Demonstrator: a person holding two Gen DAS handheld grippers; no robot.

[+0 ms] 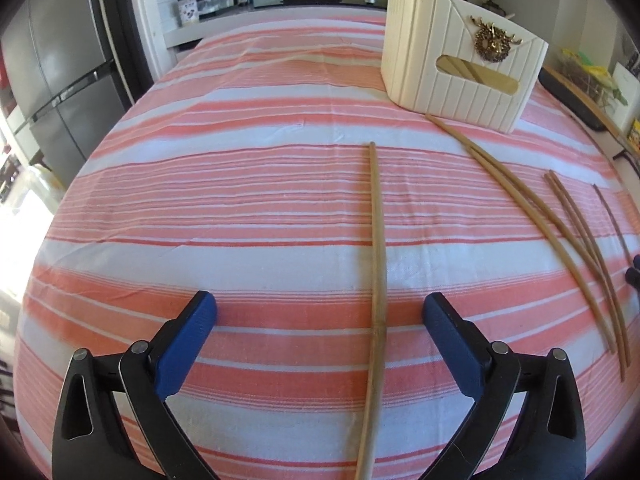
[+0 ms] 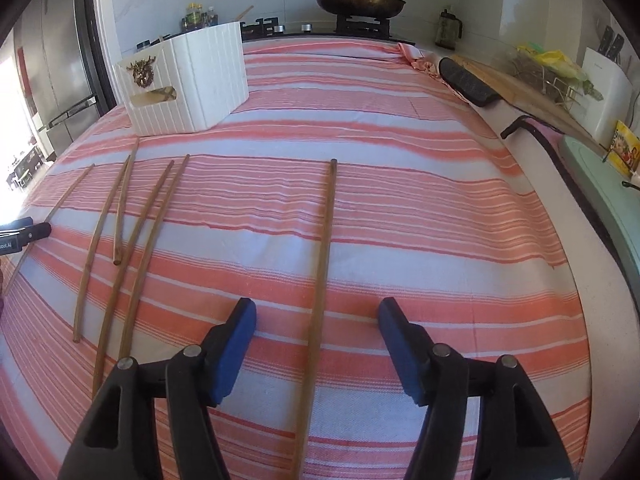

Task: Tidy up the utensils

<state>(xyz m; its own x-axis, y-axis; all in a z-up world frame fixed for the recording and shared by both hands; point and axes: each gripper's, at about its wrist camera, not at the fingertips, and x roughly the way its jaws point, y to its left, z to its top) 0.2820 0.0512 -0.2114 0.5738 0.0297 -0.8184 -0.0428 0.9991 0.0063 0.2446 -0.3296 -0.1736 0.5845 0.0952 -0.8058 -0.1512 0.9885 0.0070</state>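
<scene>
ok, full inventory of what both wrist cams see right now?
chopsticks: six loose, brown wood, lying on the cloth
box: one, white with gold ornament, far end of cloth, more sticks visible through its slot
cloth: one, pink and white stripes, spread under everything
pan: one, dark, lidded, on the stove behind
fridge: one, grey, far left
left gripper: one, black with blue pads, open astride a chopstick
right gripper: one, same colours, open astride another chopstick
</scene>
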